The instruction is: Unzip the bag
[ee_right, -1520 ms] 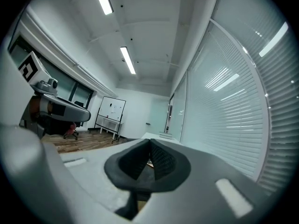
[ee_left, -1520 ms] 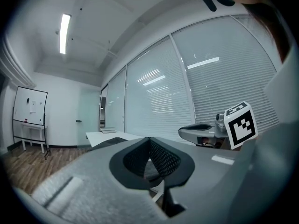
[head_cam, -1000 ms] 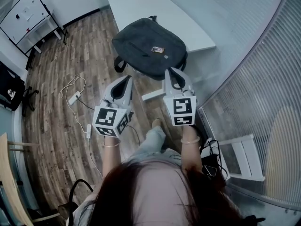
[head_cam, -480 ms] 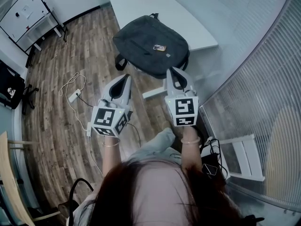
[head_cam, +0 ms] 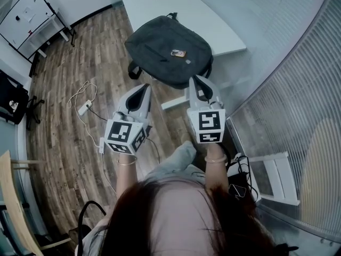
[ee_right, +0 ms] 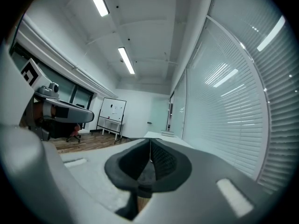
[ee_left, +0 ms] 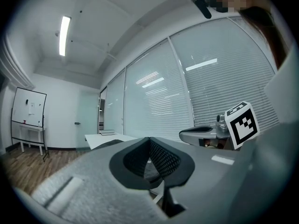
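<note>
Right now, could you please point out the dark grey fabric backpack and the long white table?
dark grey fabric backpack (head_cam: pixel 160 49), head view: middle of its front panel.
long white table (head_cam: pixel 218 30), head view: bare top beside the bag.

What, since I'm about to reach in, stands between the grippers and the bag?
Nothing visible. The bag lies on the table, and the left gripper and right gripper, both shut and empty, face it across open air.

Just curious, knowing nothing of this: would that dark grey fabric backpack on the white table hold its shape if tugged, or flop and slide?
The dark grey fabric backpack lies flat and slumped, so it probably flops. The white table looks smooth, so a tug may drag it. Its strap dangles, likely limp.
</note>
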{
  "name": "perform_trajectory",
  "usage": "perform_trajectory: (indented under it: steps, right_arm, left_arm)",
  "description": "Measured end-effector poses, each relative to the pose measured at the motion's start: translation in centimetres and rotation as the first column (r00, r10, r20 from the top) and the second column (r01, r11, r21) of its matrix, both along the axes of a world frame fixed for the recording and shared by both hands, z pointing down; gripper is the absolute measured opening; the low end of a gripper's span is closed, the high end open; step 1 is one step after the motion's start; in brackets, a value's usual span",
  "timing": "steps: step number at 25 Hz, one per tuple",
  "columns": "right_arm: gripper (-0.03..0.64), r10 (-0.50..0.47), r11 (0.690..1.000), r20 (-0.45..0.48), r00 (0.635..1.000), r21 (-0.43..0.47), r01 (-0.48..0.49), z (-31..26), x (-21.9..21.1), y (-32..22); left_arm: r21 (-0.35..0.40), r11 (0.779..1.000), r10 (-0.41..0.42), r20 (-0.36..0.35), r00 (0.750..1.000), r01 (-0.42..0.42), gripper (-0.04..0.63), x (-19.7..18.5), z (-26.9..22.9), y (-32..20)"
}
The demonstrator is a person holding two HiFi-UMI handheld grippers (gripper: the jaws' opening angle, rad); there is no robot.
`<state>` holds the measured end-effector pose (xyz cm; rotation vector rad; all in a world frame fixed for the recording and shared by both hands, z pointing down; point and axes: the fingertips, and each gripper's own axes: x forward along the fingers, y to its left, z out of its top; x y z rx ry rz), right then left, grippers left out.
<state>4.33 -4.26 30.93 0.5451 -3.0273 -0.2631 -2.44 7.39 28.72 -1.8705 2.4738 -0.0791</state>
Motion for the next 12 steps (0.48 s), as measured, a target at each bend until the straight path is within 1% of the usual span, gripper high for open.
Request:
perform_trajectory:
  steps: [8,12]
  right_arm:
    - [-0.002,-0.021,0.998,0.011,1.000,-0.058,0.022,0.2,-1.5,-1.1]
    - [0.003,-0.021,0.993,0.001,1.000,-0.116,0.021,0.6,-2.2,-2.2]
  left_arm:
    - [-0.031,0.999,0.023,0.010,1.000,-0.023,0.011,-0.5,0.0,-2.1]
    - [-0.048,0.998,0.032,0.014,0.999,-0.032,0.009,-1.2,0.2,-3.5]
